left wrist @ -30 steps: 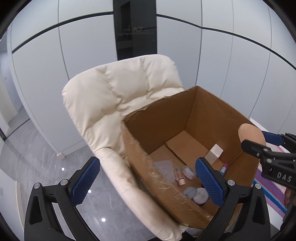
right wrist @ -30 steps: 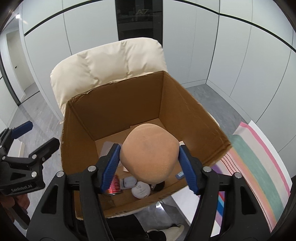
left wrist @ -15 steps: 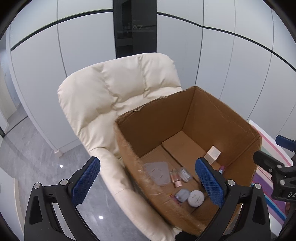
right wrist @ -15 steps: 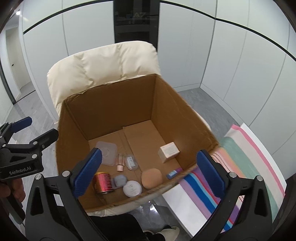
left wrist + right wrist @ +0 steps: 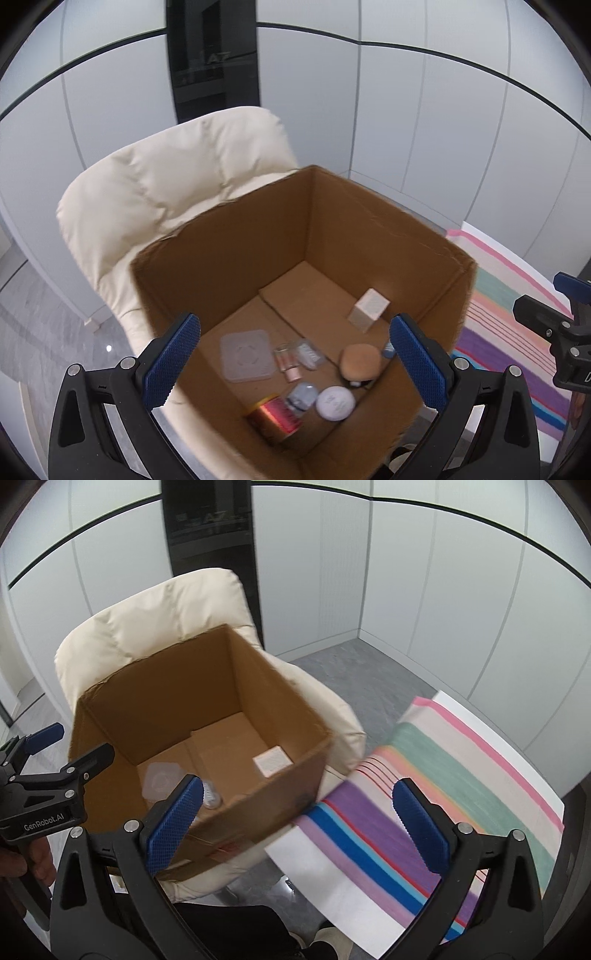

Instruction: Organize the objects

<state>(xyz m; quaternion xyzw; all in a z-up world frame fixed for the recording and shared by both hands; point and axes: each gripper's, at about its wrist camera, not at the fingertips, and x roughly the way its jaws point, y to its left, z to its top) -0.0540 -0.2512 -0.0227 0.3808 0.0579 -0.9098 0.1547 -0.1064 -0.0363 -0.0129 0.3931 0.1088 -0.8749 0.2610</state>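
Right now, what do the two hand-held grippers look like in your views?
Both are black plastic frames with silver bolts and two fingers carrying blue cross-hatched pads. The left hand-held gripper shows white "GenRobot.AI" lettering on its side in the right wrist view. The right hand-held gripper looks the same. No cables show.

Pale grey panelled walls (image 5: 424,590) curve round the room, split by a dark vertical recess (image 5: 210,528). A cream padded armchair (image 5: 159,616) stands on the grey marbled floor (image 5: 354,664). At near right lies a striped cloth (image 5: 461,775).
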